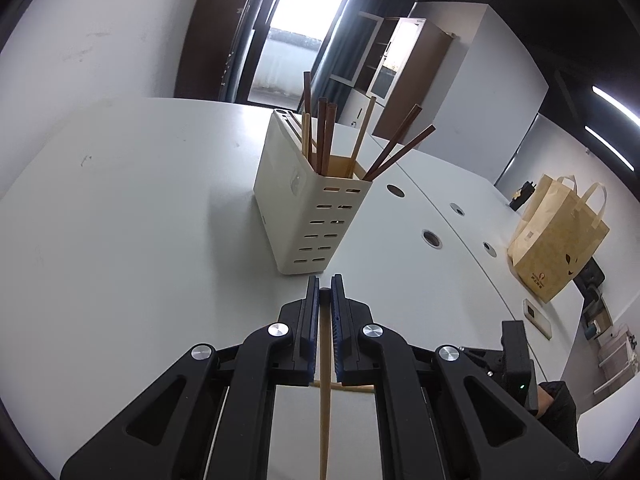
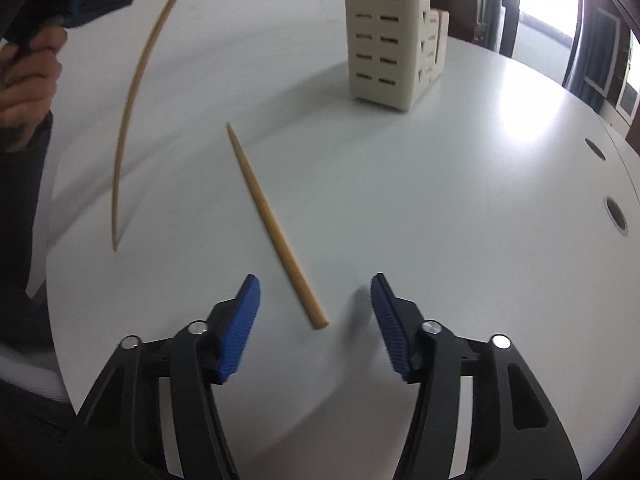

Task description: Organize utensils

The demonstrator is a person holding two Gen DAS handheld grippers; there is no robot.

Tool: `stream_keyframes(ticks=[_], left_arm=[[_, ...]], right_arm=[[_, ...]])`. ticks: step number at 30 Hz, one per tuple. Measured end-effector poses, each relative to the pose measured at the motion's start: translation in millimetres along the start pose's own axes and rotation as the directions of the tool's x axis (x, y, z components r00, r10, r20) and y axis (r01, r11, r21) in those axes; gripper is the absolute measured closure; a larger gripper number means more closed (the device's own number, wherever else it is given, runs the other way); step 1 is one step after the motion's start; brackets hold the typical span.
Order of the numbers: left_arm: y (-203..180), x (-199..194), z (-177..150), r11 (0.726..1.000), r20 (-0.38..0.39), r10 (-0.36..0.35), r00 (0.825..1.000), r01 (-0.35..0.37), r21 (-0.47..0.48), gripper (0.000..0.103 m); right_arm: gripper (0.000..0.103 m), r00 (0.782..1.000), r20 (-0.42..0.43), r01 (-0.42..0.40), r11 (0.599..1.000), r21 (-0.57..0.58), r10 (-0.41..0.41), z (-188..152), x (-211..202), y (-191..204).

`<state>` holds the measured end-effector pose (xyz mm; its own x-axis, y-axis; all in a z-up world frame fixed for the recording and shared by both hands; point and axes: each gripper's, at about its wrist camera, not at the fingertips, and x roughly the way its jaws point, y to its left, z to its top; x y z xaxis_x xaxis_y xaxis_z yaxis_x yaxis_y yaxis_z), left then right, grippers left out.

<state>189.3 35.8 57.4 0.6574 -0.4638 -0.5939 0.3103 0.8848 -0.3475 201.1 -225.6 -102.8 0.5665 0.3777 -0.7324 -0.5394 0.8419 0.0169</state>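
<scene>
Fingers of the left gripper (image 1: 325,284) pinch one pale chopstick (image 1: 324,400) near its thick end, so it hangs lengthwise, ready to drop into the cream holder (image 1: 308,208) just ahead. Spread wide, the right gripper (image 2: 315,312) straddles the second chopstick (image 2: 272,224) lying flat on the table (image 2: 460,220), lined up for a grasp

Daylight floods in from the balcony door (image 1: 296,28), blown out at 12 o'clock in the left wrist view and 2 o'clock in the right. Glare patch on the white table (image 2: 520,132). Soft shadows under the lying chopstick (image 2: 276,226). Heavy fisheye bending, dark vignette corners. Motion blur on the held chopstick (image 2: 132,108).
</scene>
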Motion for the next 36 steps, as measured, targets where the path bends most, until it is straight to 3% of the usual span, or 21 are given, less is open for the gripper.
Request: stream_keyframes(ticks=[1,2,6,10,13,19,28,35,36], left_arm=[[0.1,0.5,0.2,1.000,-0.001,-0.002,1.000,0.002,-0.003,0.098],[0.1,0.7,0.0,1.000,-0.002,-0.002,1.000,0.002,-0.006,0.098],[-2.6,-2.6,-0.7,1.000,-0.003,-0.003,1.000,0.003,-0.006,0.098],[-4.4,-11.5,2.1,1.000,0.016,0.001,1.000,-0.001,0.001,0.098],[-5.8,-17.5,5.1,1.000,0.030,0.008,1.000,-0.008,0.010,0.098],[-8.5,-25.6,10.4,1.000,0.059,0.003,0.998,-0.004,0.008,0.098],[-18.4,-31.2,16.9,1.000,0.087,-0.009,0.996,0.007,0.028,0.098],[-19.5,-34.6,22.8,0.999,0.107,-0.019,0.994,0.015,0.039,0.098],[-19.7,-34.8,23.5,0.999,0.109,-0.020,0.994,0.016,0.039,0.098]], right_arm=[[0.069,1.000,0.003,-0.002,1.000,0.031,0.002,-0.9,-0.1,-2.8],[0.088,1.000,0.003,-0.013,0.998,0.068,0.013,-1.5,-1.3,-7.6],[0.096,0.999,0.031,-0.028,0.991,0.131,0.024,-6.8,-5.2,-12.4],[0.097,0.984,0.161,-0.112,0.972,0.205,0.080,-4.1,-30.9,-19.3],[0.097,0.967,0.240,-0.128,0.973,0.194,0.079,6.8,-57.5,-15.9],[0.097,0.912,0.406,-0.152,0.965,0.211,0.055,29.6,-107.3,-18.2],[0.098,0.848,0.526,-0.209,0.952,0.224,0.063,69.7,-111.7,-25.7],[0.098,0.811,0.581,-0.231,0.949,0.214,0.067,101.2,-118.3,-28.6],[0.102,0.806,0.588,-0.235,0.949,0.210,0.069,105.8,-120.3,-29.5]])
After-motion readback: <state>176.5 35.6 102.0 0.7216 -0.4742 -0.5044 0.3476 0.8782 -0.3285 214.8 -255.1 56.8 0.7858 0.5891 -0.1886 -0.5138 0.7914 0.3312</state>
